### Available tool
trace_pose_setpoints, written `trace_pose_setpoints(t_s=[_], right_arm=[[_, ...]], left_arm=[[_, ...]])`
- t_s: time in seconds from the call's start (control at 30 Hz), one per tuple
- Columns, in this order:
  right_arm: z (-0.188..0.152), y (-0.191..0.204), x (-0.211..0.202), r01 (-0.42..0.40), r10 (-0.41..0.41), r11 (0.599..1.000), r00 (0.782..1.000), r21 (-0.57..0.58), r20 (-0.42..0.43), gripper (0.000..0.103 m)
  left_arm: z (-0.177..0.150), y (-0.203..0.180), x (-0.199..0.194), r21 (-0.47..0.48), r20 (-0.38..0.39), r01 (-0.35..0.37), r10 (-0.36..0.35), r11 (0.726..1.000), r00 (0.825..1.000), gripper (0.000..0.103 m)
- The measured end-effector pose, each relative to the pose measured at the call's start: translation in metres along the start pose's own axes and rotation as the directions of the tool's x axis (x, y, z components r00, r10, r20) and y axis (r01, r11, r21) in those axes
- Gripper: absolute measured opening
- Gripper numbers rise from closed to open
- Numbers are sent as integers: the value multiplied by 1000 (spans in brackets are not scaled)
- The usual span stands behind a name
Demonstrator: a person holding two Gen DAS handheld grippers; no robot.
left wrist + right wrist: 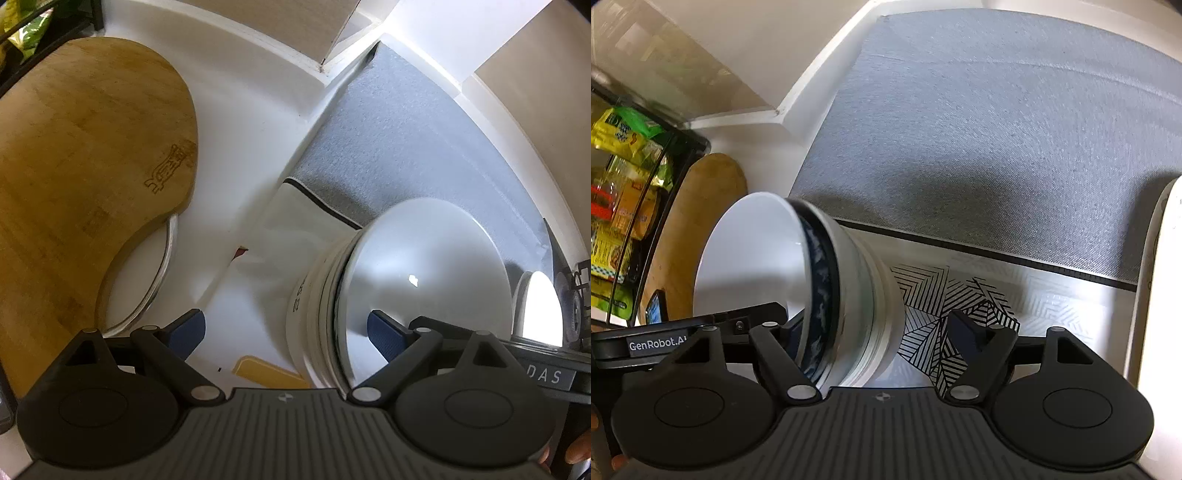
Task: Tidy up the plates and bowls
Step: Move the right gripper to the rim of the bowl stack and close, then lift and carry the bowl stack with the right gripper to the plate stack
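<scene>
A stack of nested white bowls (373, 295) stands on a grey mat (406, 147); the view is rolled, so it seems to lie on its side. My left gripper (288, 332) is open, its right finger (388, 336) inside the top bowl and its left finger (186, 332) outside, apart from the stack. In the right wrist view the same stack (820, 288) shows a dark marbled band. My right gripper (875, 336) is open around the stack's wall, left finger inside the bowl, right finger (964, 336) outside. A white plate edge (1160, 295) is at right.
A wooden cutting board (81, 184) lies left over a glass lid (155, 280). A white counter wall (258, 92) borders the mat. A shelf with yellow snack packets (624, 206) stands far left. The mat has a patterned white strip (960, 306).
</scene>
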State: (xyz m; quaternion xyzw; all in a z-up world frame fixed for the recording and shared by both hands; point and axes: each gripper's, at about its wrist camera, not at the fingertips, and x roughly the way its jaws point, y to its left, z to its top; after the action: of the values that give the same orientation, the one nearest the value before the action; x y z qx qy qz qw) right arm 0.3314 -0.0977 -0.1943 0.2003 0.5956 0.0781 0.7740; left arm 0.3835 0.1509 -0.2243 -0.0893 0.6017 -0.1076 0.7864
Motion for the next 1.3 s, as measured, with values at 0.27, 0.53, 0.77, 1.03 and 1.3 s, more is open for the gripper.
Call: trace_pose_setpoints(t_s=[0.27, 0.53, 0.77, 1.03, 1.3], right_arm=[[2, -14, 6, -42, 44, 997, 999, 71, -25, 84], [3, -20, 11, -85, 88, 992, 996, 89, -29, 87], [2, -22, 10, -95, 97, 993, 995, 70, -23, 89], [-14, 1, 14, -67, 71, 993, 997, -97, 41, 88], [-19, -3, 9, -102, 105, 994, 992, -46, 71, 76]], left_arm=[[4, 6, 7, -35, -12, 27, -28, 999, 1000, 102], [11, 16, 11, -72, -14, 75, -76, 995, 997, 102], [14, 21, 13, -112, -14, 96, -98, 989, 995, 103], [6, 6, 4, 11, -52, 247, -246, 969, 968, 84], [2, 13, -1, -20, -23, 251, -252, 968, 968, 80]])
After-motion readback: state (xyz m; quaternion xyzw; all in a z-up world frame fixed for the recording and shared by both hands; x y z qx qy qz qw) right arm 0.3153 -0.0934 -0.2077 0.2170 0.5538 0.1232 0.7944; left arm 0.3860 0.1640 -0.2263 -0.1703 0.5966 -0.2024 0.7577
